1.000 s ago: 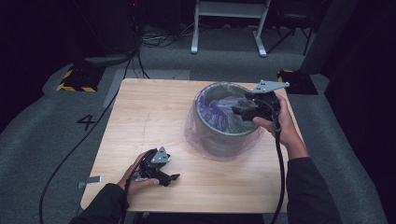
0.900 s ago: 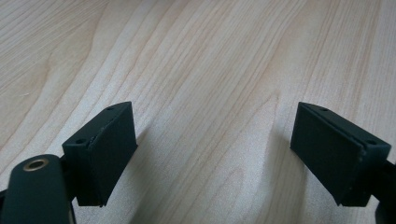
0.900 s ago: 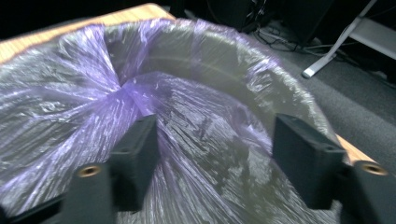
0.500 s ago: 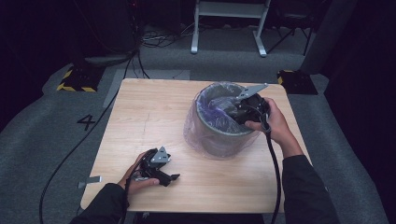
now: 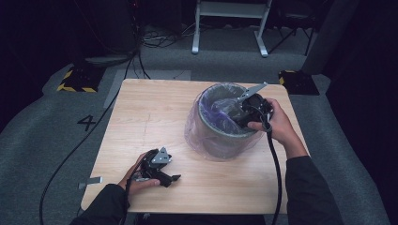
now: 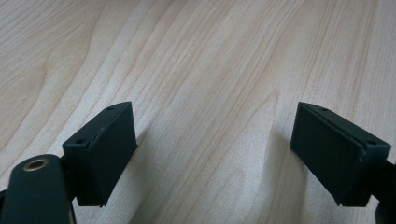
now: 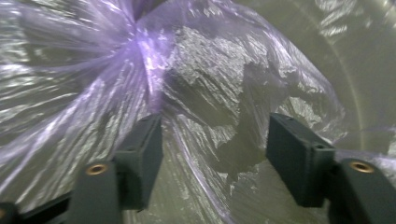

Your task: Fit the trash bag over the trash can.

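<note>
On the bench (image 5: 155,117), toward its right side, stands the grey bin (image 5: 220,140) with the purple liner bag (image 7: 93,74) draped inside and over its rim, and my right tongs (image 7: 215,154) reach down into it, having just been opening, spread with loose film between them but not pinched. I judge the thin film could snag or tear, or the bin tip toward the near right edge. My left tongs (image 6: 215,154) rest spread and empty on open bench.
</note>
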Available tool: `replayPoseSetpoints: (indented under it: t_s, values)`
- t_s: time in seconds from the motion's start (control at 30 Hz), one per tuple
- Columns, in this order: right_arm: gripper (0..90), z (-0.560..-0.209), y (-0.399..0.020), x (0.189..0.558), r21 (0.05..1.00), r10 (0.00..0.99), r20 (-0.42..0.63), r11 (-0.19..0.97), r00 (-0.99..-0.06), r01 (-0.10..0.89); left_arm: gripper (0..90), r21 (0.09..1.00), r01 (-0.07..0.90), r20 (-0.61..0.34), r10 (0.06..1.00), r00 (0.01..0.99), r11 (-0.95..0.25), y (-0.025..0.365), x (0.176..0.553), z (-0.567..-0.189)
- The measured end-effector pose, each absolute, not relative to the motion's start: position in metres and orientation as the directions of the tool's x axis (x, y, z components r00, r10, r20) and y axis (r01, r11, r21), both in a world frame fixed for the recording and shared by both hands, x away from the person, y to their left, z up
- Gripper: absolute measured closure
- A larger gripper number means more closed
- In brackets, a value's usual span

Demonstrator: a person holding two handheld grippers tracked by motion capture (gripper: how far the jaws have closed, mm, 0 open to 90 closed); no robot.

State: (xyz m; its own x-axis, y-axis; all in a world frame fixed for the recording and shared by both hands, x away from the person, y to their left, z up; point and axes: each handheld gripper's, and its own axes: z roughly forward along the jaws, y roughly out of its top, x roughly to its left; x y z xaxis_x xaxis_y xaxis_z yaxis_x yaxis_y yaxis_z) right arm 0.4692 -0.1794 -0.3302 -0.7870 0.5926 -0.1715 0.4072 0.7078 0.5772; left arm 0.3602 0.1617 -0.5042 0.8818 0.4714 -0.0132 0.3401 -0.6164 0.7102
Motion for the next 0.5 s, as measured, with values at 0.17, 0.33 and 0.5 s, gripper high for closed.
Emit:
replayPoseSetpoints:
  t_s: [0.17,0.33,0.5]
  values:
    - [28.6,-0.3307,-0.1770,0.4699,0.548,0.597,-0.172,0.719,-0.783,0.427,13.9,0.710,0.339,-0.013,0.471,0.882,-0.616,0.1618,0.3603,-0.5043]
    - [25.7,-0.3312,-0.1749,0.4703,0.514,0.586,-0.177,0.740,-0.791,0.433,13.9,0.711,0.337,-0.013,0.467,0.884,-0.617,0.1619,0.3605,-0.5043]
    - [24.8,-0.3316,-0.1730,0.4716,0.491,0.587,-0.185,0.750,-0.788,0.444,13.9,0.711,0.336,-0.013,0.466,0.884,-0.618,0.1620,0.3606,-0.5043]
